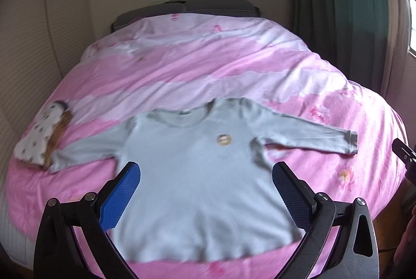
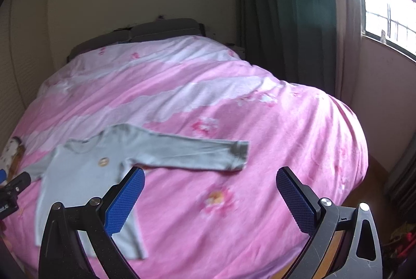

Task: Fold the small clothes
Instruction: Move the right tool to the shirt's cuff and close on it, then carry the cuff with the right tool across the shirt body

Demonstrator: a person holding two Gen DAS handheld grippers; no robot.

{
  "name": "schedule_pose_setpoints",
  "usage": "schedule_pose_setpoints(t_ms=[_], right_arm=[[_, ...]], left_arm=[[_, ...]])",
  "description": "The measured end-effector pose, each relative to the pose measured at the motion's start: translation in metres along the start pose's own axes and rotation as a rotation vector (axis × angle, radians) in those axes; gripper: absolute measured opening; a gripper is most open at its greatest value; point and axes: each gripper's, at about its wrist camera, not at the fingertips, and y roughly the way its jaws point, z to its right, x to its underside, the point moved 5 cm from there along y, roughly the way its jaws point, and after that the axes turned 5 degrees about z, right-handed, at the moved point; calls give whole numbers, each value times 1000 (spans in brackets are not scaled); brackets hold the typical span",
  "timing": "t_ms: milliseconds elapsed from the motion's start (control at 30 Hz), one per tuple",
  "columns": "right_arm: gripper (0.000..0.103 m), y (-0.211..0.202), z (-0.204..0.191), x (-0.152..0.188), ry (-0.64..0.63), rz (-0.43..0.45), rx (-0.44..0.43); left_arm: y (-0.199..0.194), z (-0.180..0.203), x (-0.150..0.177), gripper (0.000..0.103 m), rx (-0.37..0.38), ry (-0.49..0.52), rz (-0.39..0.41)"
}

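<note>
A small light blue shirt [image 1: 197, 175] lies flat on the pink bed [image 1: 208, 70], sleeves spread out. The left gripper [image 1: 206, 176] hangs over it with fingers wide apart, holding nothing. The right gripper [image 2: 210, 181] hangs over the pink cover, also wide apart and holding nothing. A spotted cloth [image 1: 39, 133] lies beside the left sleeve.

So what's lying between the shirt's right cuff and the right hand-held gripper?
Only bare pink duvet, seen in the right wrist view between cuff and right hand-held gripper.
</note>
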Motion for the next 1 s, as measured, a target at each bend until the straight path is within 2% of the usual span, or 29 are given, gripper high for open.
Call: schedule_pose_setpoints(t_ms=[67, 233, 400, 500, 667, 733, 900, 1000], right_arm=[[93, 21, 16, -1, 21, -8, 2], [66, 82, 43, 4, 79, -61, -25], [57, 140, 62, 13, 145, -104, -56], [46, 167, 71, 16, 162, -117, -78], [43, 201, 81, 20, 175, -146, -99], [36, 211, 82, 23, 179, -163, -117], [34, 228, 84, 30, 195, -186, -164], [18, 232, 82, 32, 212, -203, -216]], left_arm=[[20, 23, -6, 103, 17, 13, -3], [65, 64, -15, 103, 33, 29, -18], [101, 91, -19, 103, 24, 40, -17], [121, 102, -22, 103, 21, 27, -14], [148, 119, -23, 103, 8, 33, -19], [154, 122, -22, 103, 6, 33, -27], [166, 124, -22, 103, -12, 38, -33], [169, 122, -20, 103, -22, 45, -40]])
